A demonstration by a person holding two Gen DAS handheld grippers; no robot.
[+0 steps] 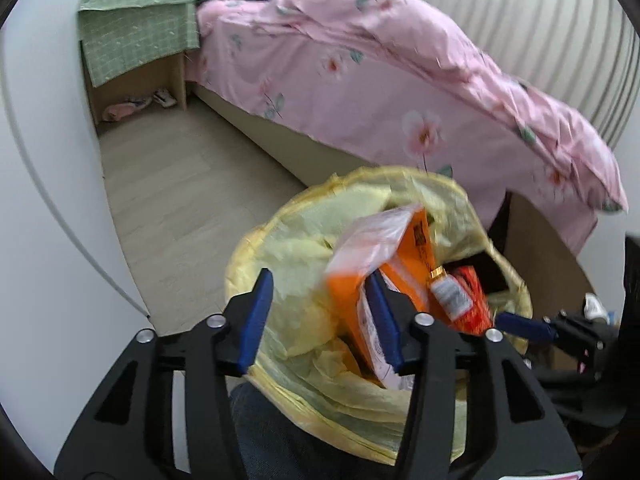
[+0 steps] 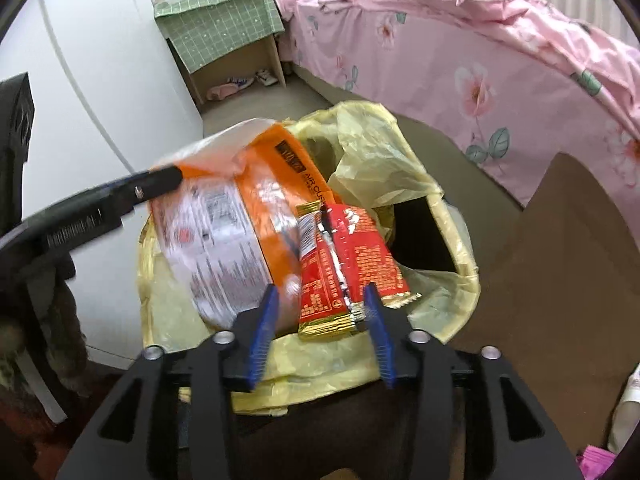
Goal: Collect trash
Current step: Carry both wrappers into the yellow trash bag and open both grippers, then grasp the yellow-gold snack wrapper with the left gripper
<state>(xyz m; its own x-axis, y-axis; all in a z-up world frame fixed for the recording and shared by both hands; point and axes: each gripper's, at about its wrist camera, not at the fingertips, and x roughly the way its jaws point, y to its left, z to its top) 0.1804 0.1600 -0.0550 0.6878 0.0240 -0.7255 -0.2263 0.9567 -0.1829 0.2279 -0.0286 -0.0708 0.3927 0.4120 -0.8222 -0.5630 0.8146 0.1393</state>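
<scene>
A bin lined with a yellow bag (image 1: 304, 240) (image 2: 380, 152) stands on the floor by the bed. An orange and white plastic package (image 1: 404, 256) (image 2: 240, 224) lies tilted in its mouth, with a red snack wrapper (image 1: 472, 300) (image 2: 352, 264) beside it. My left gripper (image 1: 324, 316) is open over the bin; its right finger touches the orange package. It also shows in the right wrist view (image 2: 160, 180) at the package's edge. My right gripper (image 2: 320, 324) is open, its fingers on either side of the red wrapper's near end. Its tip shows in the left wrist view (image 1: 520, 326).
A bed with a pink floral quilt (image 1: 380, 80) (image 2: 480, 40) runs along the right. A small wooden stand with a green checked cloth (image 1: 136, 36) (image 2: 224, 16) stands at the back with shoes under it. A white cabinet (image 1: 44, 200) is at the left. Wood floor (image 1: 180, 200) lies between.
</scene>
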